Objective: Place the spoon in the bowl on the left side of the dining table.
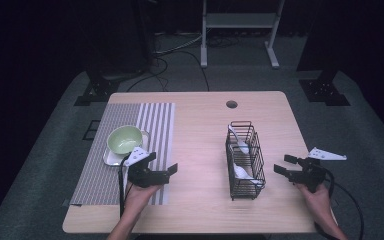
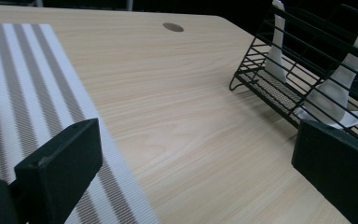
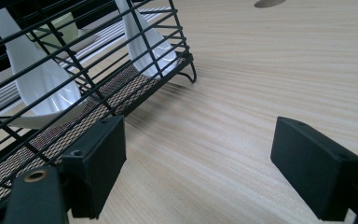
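Since both grippers hang empty over the tabletop (image 1: pixel 200 145), the work reads as barely begun; the wire basket (image 1: pixel 245 160) serves as the landmark for every place below.

Wire basket: black, standing upright on the tabletop, right of centre, between the two hands.

Spoons: two white spoons lean inside the basket, one (image 1: pixel 238 140) at its far end and one (image 1: pixel 243 171) at its near end; a gripper touches neither.

Right gripper (image 1: pixel 283 165): just right of the basket's near end, pointing at it; jaws wide apart with nothing between them. Its own view shows the basket's mesh floor and both spoon bowls close ahead.

Left gripper (image 1: pixel 164 167): well to the left of the basket, above the near right edge of the striped placemat (image 1: pixel 150 125); jaws apart, holding nothing, aimed toward the basket.

Green bowl (image 1: pixel 125 139): further left of the basket, sitting on a small white plate (image 1: pixel 111 158) on the placemat; it looks empty from above.

Done so far: nothing that can be told from how things lie; both spoons are in the basket and the bowl has no spoon beside it or in it.

Left to do: likely everything, namely reaching into the basket, closing on a spoon handle, lifting it clear of the wires and carrying it over to the bowl's side.

Likely next mover: the right gripper, being nearest the basket.
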Motion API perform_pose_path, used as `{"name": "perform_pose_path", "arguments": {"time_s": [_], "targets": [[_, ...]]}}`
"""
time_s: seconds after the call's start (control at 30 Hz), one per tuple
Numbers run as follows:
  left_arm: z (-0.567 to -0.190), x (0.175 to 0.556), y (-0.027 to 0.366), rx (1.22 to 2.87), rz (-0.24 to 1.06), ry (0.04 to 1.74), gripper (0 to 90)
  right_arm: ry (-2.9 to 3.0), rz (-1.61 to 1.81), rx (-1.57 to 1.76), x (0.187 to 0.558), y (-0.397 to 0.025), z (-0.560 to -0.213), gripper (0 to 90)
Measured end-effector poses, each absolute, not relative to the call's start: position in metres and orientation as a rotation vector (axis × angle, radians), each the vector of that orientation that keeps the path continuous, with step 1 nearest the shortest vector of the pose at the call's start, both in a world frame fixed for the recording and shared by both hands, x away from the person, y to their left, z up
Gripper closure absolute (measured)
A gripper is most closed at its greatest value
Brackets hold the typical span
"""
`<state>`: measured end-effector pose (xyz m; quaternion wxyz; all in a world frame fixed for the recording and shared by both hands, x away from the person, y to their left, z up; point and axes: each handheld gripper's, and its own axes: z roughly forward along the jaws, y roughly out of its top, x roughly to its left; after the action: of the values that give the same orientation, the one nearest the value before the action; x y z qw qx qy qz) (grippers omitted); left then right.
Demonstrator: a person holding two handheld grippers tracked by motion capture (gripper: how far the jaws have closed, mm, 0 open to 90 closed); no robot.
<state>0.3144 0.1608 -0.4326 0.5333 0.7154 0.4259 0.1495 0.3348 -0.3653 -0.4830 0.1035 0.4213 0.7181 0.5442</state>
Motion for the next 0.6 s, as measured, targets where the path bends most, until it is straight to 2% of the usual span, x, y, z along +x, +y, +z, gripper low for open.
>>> {"name": "perform_pose_path", "arguments": {"time_s": [0.6], "targets": [[-0.420,0.331,0.118,1.703,0.270,0.942,0.8,2.130,1.616,1.235,0.335,-0.366,-0.483,16.9]]}}
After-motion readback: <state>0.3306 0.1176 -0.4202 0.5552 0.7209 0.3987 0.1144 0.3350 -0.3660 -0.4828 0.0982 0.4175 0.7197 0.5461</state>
